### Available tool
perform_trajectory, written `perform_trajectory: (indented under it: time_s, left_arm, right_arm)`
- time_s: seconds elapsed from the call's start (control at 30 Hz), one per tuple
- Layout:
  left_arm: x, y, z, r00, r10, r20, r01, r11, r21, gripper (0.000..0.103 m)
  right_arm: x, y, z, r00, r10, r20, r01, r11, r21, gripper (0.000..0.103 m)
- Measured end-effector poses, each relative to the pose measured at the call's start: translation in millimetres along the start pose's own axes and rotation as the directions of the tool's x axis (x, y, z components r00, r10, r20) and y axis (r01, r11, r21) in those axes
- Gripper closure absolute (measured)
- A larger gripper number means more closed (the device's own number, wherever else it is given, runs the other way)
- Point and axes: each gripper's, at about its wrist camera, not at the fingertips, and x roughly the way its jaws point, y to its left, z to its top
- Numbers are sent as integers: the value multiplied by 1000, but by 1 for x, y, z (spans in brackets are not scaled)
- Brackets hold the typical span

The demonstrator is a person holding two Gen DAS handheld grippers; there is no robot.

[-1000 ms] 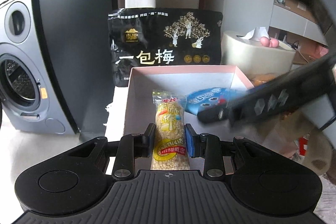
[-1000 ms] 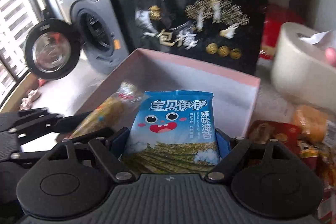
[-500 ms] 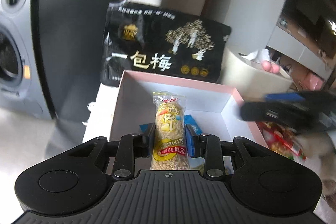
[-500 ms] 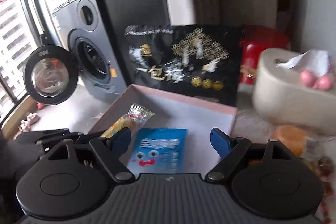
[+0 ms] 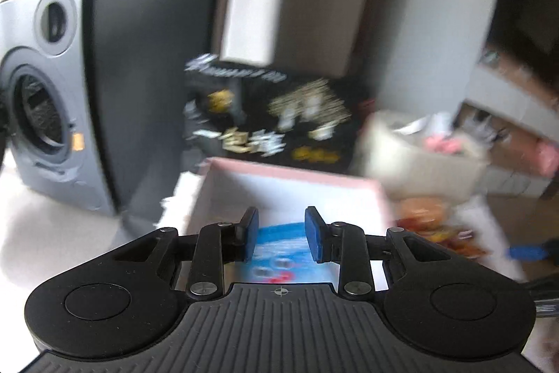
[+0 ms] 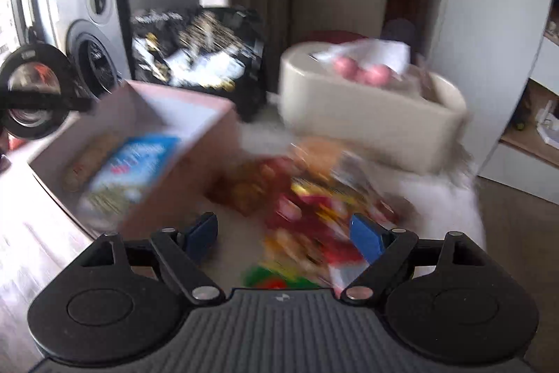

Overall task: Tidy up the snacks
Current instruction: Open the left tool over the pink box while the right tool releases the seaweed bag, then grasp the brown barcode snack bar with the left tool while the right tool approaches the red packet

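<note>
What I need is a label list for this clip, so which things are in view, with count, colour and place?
pink box: one, pink outside and white inside, left of the loose snacks
seaweed packet: one, blue, inside the box
rice bar: one, tan, inside the box beside the packet
black snack bag: one, black with gold print, standing behind the box
loose snacks: too blurred to count, red, orange and yellow, beside the box
tissue box: one, cream, behind the loose snacks
washing machine: one, grey, far left
left gripper: one, black with blue pads, over the box, jaws narrowly apart and empty
right gripper: one, black with blue pads, over the loose snacks, jaws wide and empty
</note>
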Motion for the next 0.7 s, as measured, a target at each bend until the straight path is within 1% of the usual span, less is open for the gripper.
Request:
perform_trajectory:
  time_s: [0.07,0.13,0.17,0.23,0.3,0.37,0.4,0.47,0.5,0.57,0.63,0.7]
  left_arm:
    - [-18,-20,-13,997,-70,27,69,997,22,70]
    - [-31,-43,-28,988,-154,32,152,986,66,70]
    - [-33,-54,-36,981,-193,19,191,977,90,70]
    - [-33,-80,-54,965,-259,-39,262,955,138,70]
    - [-28,-98,-69,957,-277,-89,288,945,154,70]
    - [-20,-107,-87,960,-251,-120,268,951,152,70]
    - [-16,-109,-95,967,-222,-124,240,958,157,70]
    - [-11,-105,-106,980,-142,-136,164,973,161,70]
    - [-10,-99,-109,983,-115,-146,137,980,145,70]
    - [-11,-82,-113,983,-85,-165,99,992,81,70]
    - [-15,-64,-113,984,-55,-170,61,998,29,70]
    - [-16,-50,-114,985,-40,-170,39,999,-10,70]
  right_arm:
    - [-2,-15,-12,1000,14,-18,-14,999,32,20]
    - [-6,-26,-24,999,48,-21,-47,997,61,20]
    - [-8,-30,-30,998,59,-19,-58,996,65,20]
    - [-12,-35,-44,998,64,-15,-63,996,60,20]
    - [-15,-35,-56,997,75,-12,-75,996,38,20]
    - [-19,-31,-64,996,92,-8,-91,996,16,20]
    - [-20,-28,-68,994,106,-6,-106,994,15,20]
    - [-20,-20,-68,989,146,4,-146,989,5,21]
    - [-20,-15,-68,986,167,17,-167,986,-6,23]
    - [-19,-2,-64,979,200,35,-200,980,-23,31]
    - [-14,14,-57,968,250,34,-248,967,-51,35]
    - [-7,32,-52,957,288,26,-285,955,-86,36]
